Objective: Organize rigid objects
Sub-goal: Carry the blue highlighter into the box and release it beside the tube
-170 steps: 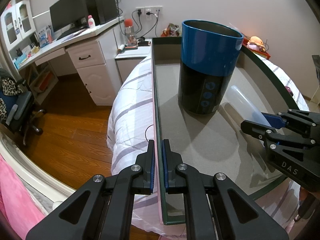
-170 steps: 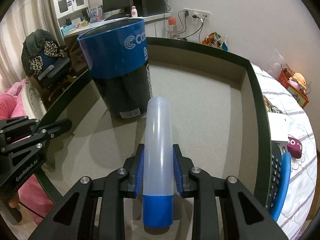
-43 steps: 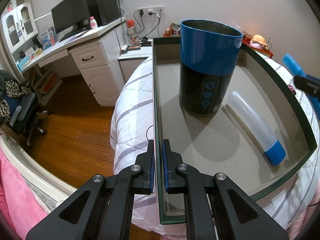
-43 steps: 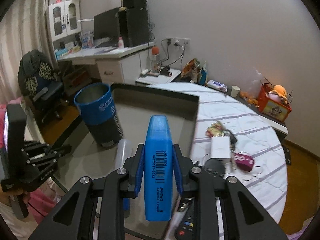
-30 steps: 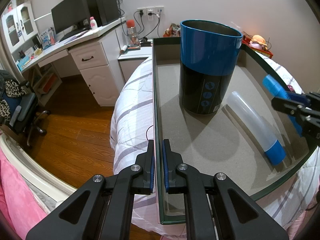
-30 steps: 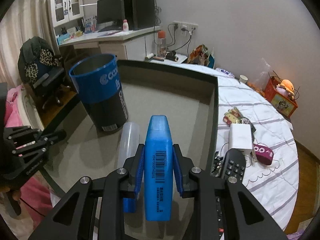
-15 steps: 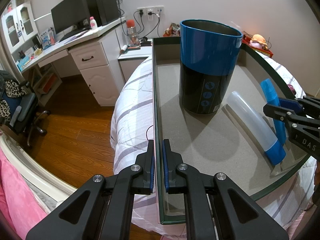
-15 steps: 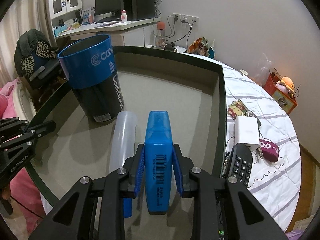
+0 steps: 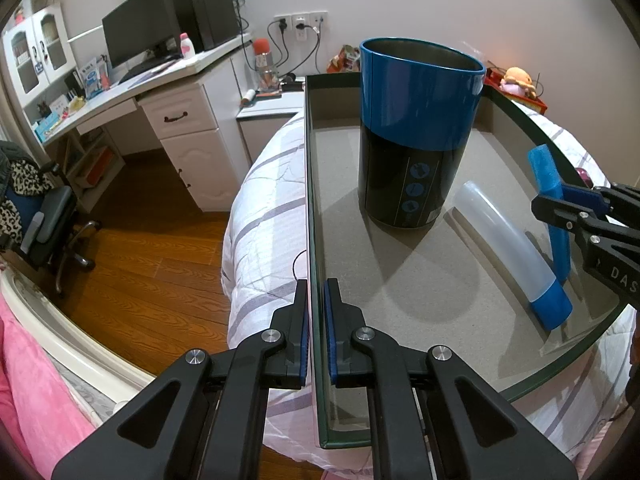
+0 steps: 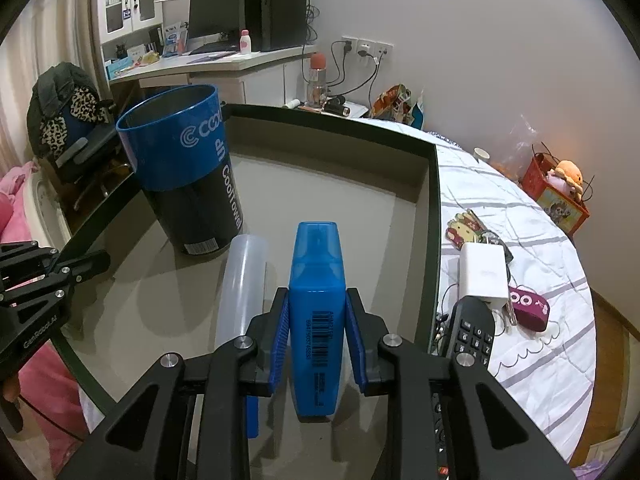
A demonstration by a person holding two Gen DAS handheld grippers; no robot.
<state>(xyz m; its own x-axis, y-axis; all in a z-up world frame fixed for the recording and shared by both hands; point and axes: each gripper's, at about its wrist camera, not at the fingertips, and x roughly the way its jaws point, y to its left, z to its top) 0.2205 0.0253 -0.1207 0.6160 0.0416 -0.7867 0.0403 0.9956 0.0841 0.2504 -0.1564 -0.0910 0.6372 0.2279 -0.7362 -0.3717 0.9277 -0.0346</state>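
Right wrist view is showing a blue highlighter (image 10: 316, 300) sitting at the centre of the frame, pinched between the pads of the right tongs (image 10: 316, 334), its cap pointing up the frame over the floor of a dark-rimmed tray (image 10: 434, 216). Just left of it, a translucent tube with a blue cap (image 10: 242, 288) is lying on the tray floor. A blue and black canister (image 10: 184, 172) is standing upright in the upper left. Left wrist view is showing the left tongs (image 9: 316, 334) pressing together on the tray's near wall at lower centre. A remote (image 10: 470, 334) and white charger (image 10: 482, 270) are resting on the bed, right of the tray.
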